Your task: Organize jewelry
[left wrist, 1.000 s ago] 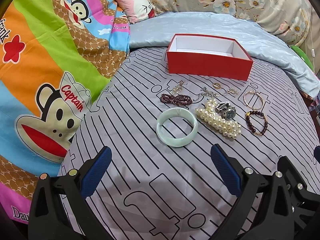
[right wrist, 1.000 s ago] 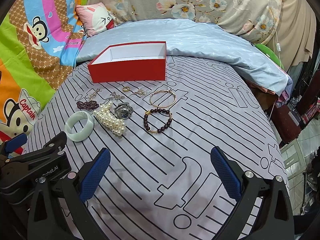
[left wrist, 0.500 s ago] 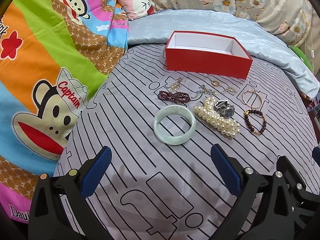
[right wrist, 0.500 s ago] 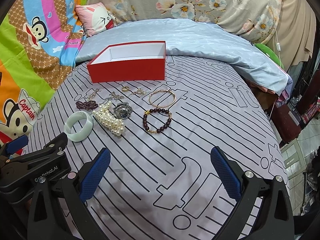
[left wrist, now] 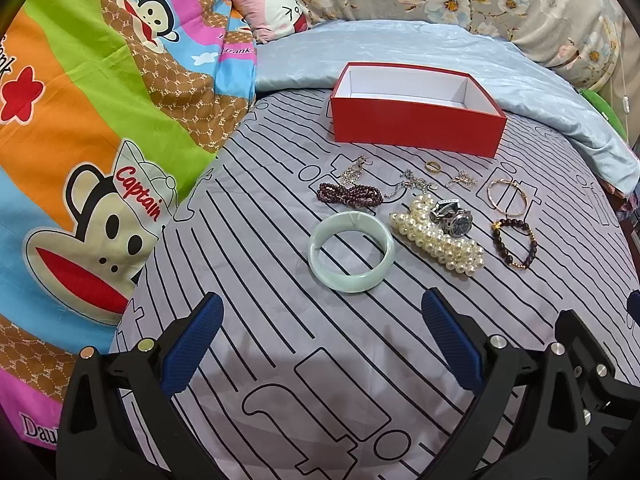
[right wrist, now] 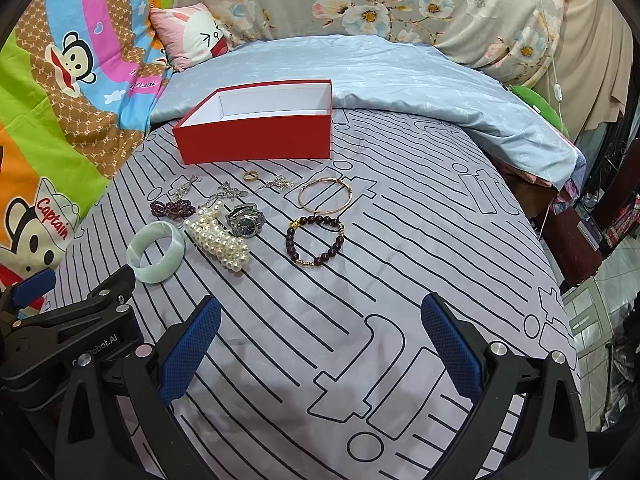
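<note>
both claws, left claw and right claw, hang wide and empty short of the jewelry spread before the red box, laid out for sorting.

Left gripper hangs over the striped grey bedsheet, blue pads spread wide with nothing between them. Just ahead lies the pale green bangle, flat on the sheet. Right of it, the pearl bracelet with a wristwatch touching its far side. Further right, a dark beaded bracelet and a thin gold bangle. A purple bead strand sits beyond the green bangle. At the back, the red box stands open, white inside.
</note>
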Available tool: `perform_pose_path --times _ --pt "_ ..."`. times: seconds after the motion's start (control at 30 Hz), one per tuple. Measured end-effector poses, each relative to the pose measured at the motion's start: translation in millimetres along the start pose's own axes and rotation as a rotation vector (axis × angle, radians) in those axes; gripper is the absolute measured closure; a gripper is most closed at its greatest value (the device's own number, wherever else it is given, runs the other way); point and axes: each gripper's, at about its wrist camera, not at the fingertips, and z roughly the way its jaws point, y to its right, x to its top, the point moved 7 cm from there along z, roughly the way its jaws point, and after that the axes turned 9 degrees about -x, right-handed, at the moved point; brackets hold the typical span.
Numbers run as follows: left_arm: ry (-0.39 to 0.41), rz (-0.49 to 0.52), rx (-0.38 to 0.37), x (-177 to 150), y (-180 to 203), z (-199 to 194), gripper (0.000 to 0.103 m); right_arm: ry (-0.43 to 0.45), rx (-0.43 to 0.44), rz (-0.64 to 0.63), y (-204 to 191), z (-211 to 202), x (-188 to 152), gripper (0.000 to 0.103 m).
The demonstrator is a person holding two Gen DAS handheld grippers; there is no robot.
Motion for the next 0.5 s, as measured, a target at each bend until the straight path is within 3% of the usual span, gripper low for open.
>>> perform_pose_path --times 0.5 --pt "-0.007 -0.012 -0.007 -0.6 -0.9 2.7 0.006 0.001 0.001 -0.004 -0.9 0.3 0.1 0.005"
